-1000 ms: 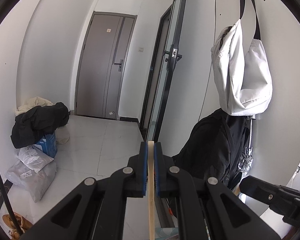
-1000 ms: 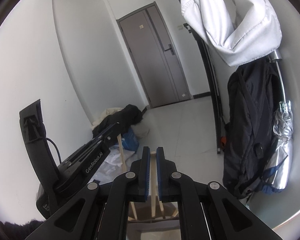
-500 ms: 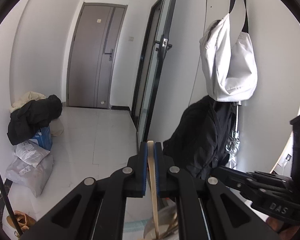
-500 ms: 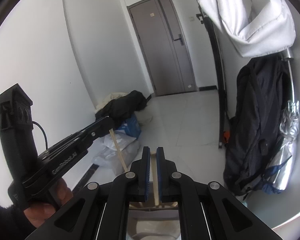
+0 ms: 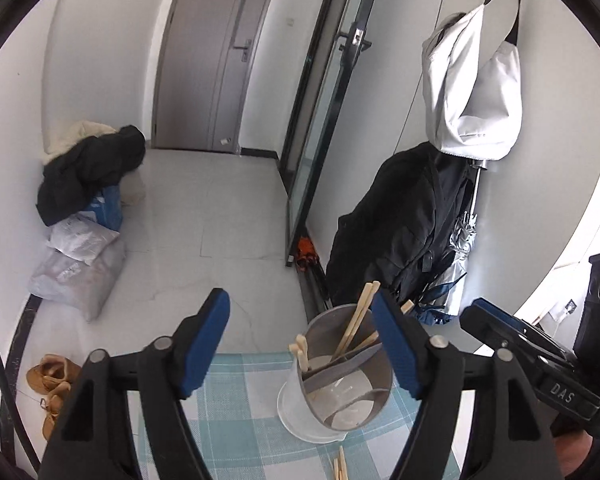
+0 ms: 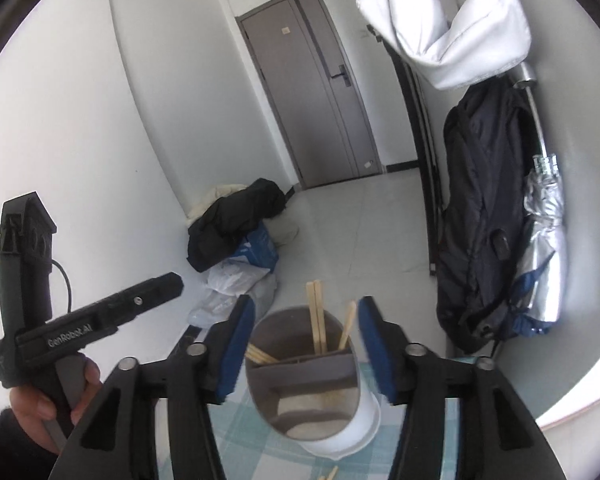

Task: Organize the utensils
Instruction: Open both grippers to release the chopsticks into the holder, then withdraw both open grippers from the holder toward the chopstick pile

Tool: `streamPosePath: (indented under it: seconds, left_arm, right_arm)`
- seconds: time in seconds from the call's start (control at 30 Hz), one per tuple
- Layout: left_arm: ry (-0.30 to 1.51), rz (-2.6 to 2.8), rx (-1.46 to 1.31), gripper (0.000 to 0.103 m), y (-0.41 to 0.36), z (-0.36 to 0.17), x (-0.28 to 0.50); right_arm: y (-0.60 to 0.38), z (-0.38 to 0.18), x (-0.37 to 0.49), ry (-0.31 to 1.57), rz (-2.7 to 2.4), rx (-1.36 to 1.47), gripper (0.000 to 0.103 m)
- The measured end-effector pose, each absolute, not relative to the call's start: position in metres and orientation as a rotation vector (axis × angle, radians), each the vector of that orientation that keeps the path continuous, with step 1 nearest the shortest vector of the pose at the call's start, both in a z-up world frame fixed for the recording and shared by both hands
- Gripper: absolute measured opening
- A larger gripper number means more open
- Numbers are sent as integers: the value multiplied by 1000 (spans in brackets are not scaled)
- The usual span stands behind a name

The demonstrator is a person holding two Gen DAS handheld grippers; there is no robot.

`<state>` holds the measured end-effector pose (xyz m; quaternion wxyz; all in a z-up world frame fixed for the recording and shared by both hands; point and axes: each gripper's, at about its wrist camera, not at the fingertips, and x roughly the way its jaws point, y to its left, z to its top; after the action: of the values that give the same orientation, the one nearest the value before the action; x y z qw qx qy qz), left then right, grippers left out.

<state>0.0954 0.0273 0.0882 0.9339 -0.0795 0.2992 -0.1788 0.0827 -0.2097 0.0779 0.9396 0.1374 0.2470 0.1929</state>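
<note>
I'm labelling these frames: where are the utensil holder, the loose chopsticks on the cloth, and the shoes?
utensil holder [image 5: 374, 394]: left wrist view, inner grey wall.
loose chopsticks [image 5: 340, 466]: left wrist view, on the sticks near the bottom edge.
shoes [image 5: 52, 376]: left wrist view, upper of the tan shoe.

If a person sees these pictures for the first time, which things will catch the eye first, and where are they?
First the grey utensil holder on the checked tablecloth, low in the middle, with wooden chopsticks standing in its compartments. Around it stand the blue pads of the right tool and the left tool, both open and empty, their jaws just opened. A white bag hangs on the wall above a black coat.
</note>
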Motion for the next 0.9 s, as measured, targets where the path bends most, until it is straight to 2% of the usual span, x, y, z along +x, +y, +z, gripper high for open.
streamPosePath:
  seconds: [0.1, 0.33, 0.4, 0.57, 0.7, 0.9]
  left_arm:
    - [601, -332, -154, 78, 26, 96, 79]
    - [538, -231, -156, 84, 22, 106, 38]
    - [527, -218, -145, 92, 21, 107, 27]
    - [517, -201, -154, 94, 22, 104, 2]
    - [490, -166, -150, 100, 24, 100, -13]
    - [466, -139, -150, 101, 27, 87, -28]
  right_arm:
    - [-217, 84, 60, 475, 382, 277, 74]
    - [-225, 91, 12, 424, 366, 289, 79]
    - [-225, 93, -4, 406, 357, 278, 86]
    - [-220, 89, -33, 371, 341, 258, 96]
    - [-215, 81, -51, 359, 324, 237, 102]
    - [-213, 63, -70, 383, 300, 229, 102]
